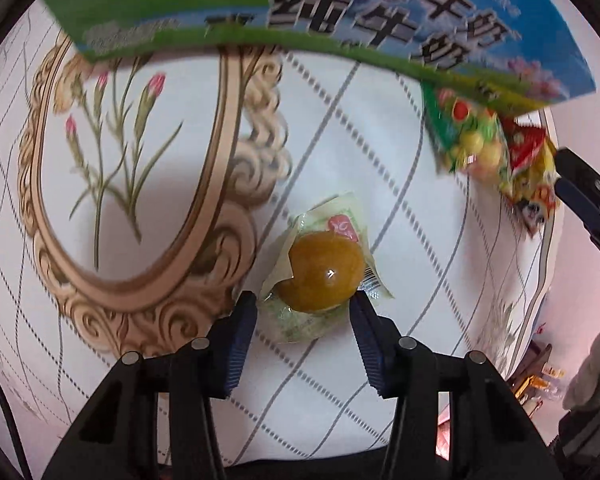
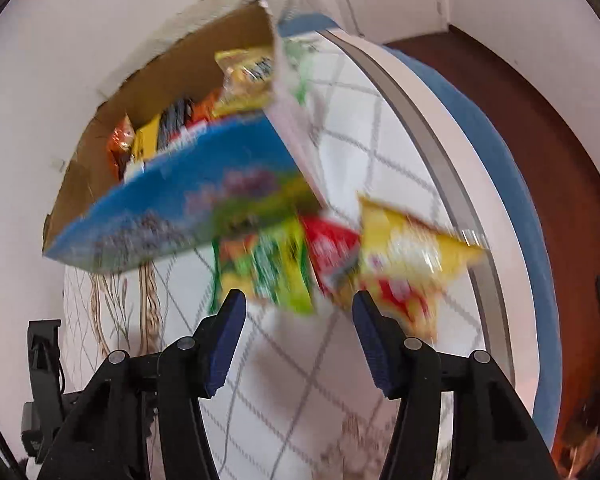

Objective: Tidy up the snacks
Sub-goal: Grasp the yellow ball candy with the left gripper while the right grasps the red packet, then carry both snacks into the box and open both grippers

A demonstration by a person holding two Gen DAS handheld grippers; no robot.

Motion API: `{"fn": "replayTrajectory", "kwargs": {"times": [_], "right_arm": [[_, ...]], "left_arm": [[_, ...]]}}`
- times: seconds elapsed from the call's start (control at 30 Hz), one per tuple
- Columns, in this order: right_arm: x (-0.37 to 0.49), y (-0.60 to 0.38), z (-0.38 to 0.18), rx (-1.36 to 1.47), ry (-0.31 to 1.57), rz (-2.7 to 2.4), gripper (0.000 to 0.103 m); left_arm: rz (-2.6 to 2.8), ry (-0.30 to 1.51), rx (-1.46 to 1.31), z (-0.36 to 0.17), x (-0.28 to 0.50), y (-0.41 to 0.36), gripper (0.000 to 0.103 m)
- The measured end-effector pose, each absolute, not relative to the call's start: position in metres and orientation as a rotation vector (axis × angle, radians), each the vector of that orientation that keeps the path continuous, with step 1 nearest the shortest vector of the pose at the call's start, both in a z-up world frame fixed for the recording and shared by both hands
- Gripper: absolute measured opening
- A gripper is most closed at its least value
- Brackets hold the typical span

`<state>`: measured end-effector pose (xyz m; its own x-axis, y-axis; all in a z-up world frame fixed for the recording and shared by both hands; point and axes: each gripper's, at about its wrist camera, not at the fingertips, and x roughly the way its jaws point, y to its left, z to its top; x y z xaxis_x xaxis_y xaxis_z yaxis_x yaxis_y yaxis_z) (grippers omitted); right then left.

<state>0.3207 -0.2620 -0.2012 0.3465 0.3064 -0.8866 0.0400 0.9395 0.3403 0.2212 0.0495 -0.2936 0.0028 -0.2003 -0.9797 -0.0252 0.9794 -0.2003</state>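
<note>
We see the left gripper (image 1: 304, 302) with jaws apart around a wrapped round snack (image 1: 320, 270) on the tablecloth (image 1: 400, 152). The right gripper (image 2: 298, 306), jaws also apart and empty, faces the snack packets (image 2: 340, 256) beside the milk carton box (image 2: 172, 204).

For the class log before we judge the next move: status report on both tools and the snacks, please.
Left tool open, straddling wrapped round snack on table. Right tool open, empty, facing green, red and yellow packets beside milk carton box. Nothing blocking.
</note>
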Motion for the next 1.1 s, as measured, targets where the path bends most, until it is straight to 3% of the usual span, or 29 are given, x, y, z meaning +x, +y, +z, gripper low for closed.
{"fn": "replayTrajectory", "kwargs": {"times": [0.17, 0.33, 0.63, 0.7, 0.8, 1.03, 1.1], "right_arm": [[0.363, -0.252, -0.214, 0.25, 1.217, 0.127, 0.056], [0.387, -0.247, -0.247, 0.162, 1.285, 0.089, 0.037], [0.37, -0.249, -0.208, 0.175, 1.218, 0.145, 0.034], [0.358, -0.247, -0.193, 0.188, 1.198, 0.172, 0.034], [0.339, -0.247, -0.175, 0.215, 1.182, 0.212, 0.034], [0.304, -0.218, -0.183, 0.204, 1.239, 0.283, 0.034], [0.293, -0.218, -0.194, 0.205, 1.277, 0.293, 0.034]], "left_arm": [[-0.137, 1.592, -0.207, -0.304, 0.245, 0.041, 0.046], [-0.126, 1.611, -0.197, -0.317, 0.238, 0.043, 0.046], [-0.111, 1.551, -0.208, -0.303, 0.208, 0.031, 0.04], [-0.12, 1.547, -0.217, -0.298, 0.202, 0.034, 0.029], [-0.129, 1.54, -0.186, -0.294, 0.199, 0.033, 0.027], [-0.158, 1.603, -0.318, -0.311, 0.21, 0.05, 0.033], [-0.164, 1.595, -0.341, -0.304, 0.21, 0.053, 0.041]]}}
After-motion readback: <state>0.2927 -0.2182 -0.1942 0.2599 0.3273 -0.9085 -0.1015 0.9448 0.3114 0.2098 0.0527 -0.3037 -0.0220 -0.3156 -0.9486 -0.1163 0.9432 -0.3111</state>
